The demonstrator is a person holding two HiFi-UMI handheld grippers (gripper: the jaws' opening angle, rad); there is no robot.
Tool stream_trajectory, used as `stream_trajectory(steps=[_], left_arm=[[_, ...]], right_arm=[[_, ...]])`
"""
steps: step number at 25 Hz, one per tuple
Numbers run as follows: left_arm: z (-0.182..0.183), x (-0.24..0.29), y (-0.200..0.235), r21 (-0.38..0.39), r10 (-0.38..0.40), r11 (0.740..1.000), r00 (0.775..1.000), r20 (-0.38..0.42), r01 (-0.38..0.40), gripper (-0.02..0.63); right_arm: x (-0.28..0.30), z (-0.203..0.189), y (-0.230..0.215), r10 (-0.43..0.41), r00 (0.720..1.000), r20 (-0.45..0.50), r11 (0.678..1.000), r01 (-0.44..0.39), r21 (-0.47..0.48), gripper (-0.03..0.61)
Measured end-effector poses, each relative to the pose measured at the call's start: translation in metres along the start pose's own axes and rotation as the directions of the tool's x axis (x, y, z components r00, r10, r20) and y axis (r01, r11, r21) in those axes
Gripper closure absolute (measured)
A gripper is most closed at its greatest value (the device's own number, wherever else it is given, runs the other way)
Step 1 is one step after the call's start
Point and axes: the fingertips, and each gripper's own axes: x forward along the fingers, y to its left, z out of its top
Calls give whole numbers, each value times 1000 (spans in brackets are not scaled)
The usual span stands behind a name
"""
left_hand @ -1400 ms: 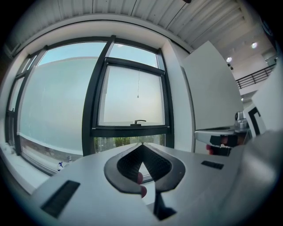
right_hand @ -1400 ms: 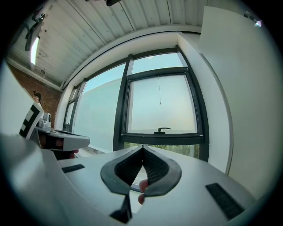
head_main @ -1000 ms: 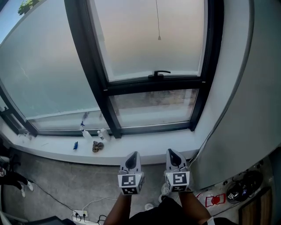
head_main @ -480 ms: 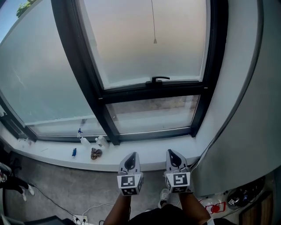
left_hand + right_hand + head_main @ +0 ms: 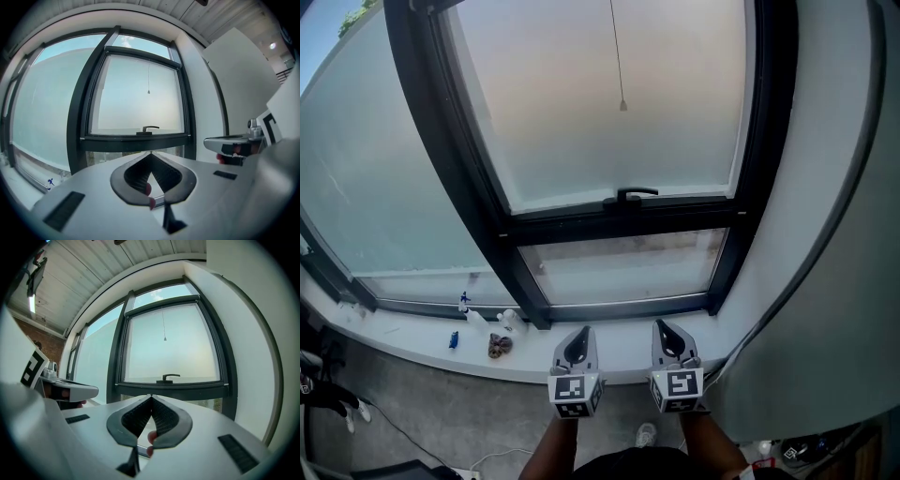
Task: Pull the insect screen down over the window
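The left tongs and the right tongs are sitting side by side low in the head view, a forearm behind each, both pointing level at the window. In each gripper view the ribbed pads are meeting at the tip, so both tongs are pinched fully together and holding nothing.

The window's dark frame is standing straight ahead of them, beyond a white sill. Its large upper pane is looking frosted and pale, and a smaller lower pane is sitting under the crossbar. A black handle is lying along the bottom edge of the upper pane, near its middle. A thin cord is hanging down the centre of that pane, ending in a small bead well above the handle and well apart from both tongs. The insect screen itself cannot be made out; only this cord is coming down from the top of the frame.

On the sill to the left, a spray bottle, a white bottle, a small blue thing and a brownish lump are lying close together. A pale wall is filling the right side, and the grey floor is showing below the sill.
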Motion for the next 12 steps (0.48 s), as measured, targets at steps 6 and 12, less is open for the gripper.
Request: stream_trajectory(steps=[6,12], left_arm=[[10,32,-5,-16,30,999,1000,9,-30,612],[10,58,-12,-15,22,1000,1000,3,-22,611]], right_arm=[[21,5,-20,40,999,3,999,-39,-13,576],[42,8,-34,61,998,8,998,-61,-6,576]])
